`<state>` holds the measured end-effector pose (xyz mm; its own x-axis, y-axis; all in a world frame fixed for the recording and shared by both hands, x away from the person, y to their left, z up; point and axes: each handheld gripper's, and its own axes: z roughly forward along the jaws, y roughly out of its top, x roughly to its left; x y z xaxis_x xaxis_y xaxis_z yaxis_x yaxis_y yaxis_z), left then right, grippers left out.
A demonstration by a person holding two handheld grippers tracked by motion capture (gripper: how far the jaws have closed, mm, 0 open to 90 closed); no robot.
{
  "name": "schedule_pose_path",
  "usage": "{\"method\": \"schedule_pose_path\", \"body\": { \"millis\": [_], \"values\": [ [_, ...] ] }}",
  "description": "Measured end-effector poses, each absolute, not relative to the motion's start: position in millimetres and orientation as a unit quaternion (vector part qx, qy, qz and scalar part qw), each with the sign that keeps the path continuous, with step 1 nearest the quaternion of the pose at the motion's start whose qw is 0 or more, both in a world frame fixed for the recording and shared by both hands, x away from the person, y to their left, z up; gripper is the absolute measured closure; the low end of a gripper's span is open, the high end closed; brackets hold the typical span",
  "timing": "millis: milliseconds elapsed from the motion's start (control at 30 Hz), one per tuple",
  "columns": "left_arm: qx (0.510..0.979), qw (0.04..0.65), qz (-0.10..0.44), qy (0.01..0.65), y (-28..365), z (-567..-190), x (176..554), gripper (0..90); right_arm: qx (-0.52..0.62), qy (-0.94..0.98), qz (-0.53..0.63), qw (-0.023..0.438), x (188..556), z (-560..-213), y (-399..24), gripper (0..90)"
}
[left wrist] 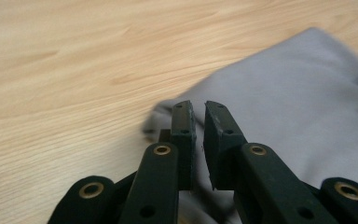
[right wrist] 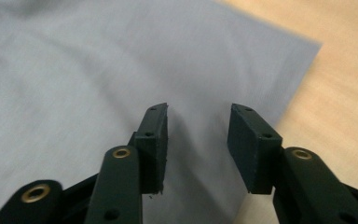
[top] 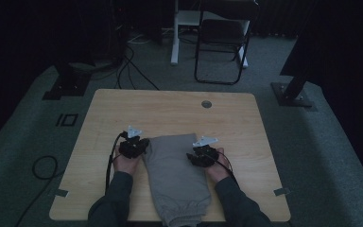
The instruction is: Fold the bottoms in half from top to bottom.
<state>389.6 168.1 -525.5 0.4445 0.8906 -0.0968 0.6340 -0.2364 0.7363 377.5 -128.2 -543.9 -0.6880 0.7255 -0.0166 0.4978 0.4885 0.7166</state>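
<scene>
While we look down from the high view, a folded pair of grey sweatpants (top: pixel 177 177) lies on the wooden table (top: pixel 170 111), its gathered cuffs hanging at the near edge. At the sweatpants' left edge we see the left gripper (top: pixel 137 145), held in the person's left hand (top: pixel 125 162). In the left gripper view (left wrist: pixel 198 119) its jaws stand almost together, with just a thin gap between the pads, right at a rumpled corner of the cloth; we cannot tell whether any fabric is pinched there. On the sweatpants' right side sits the right gripper (top: pixel 199 156), held by the right hand (top: pixel 216 169). In the right gripper view (right wrist: pixel 198 140) its jaws stand clearly apart above the smooth grey cloth near its straight edge, gripping nothing.
</scene>
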Motion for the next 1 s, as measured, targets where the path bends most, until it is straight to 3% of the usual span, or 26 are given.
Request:
{"method": "schedule_pose_path", "body": {
  "millis": [267,433,533,667,867,1000],
  "values": [
    [0.774,0.343,0.145,0.512,162.8,-537.7,404.6,70.0,0.429,0.798,0.381,0.187,428.5,-537.3,-139.1,60.9],
    [0.768,0.358,0.131,0.515,163.3,-541.1,408.6,82.4,0.478,0.771,0.393,0.148,459.6,-542.7,-142.3,61.0],
    [0.765,0.363,0.134,0.515,163.7,-540.5,407.0,86.4,0.471,0.783,0.384,0.131,464.1,-546.2,-134.6,66.9],
    [0.742,0.388,0.137,0.530,173.7,-537.3,401.1,87.2,0.463,0.797,0.356,0.155,462.1,-547.5,-126.9,81.7],
    [0.708,0.410,0.164,0.551,195.2,-524.0,388.1,89.4,0.445,0.808,0.334,0.194,457.7,-546.6,-121.3,83.4],
    [0.706,0.401,0.185,0.554,199.3,-520.6,386.9,85.5,0.445,0.808,0.332,0.199,457.8,-546.7,-121.2,83.1]
  ]
}}
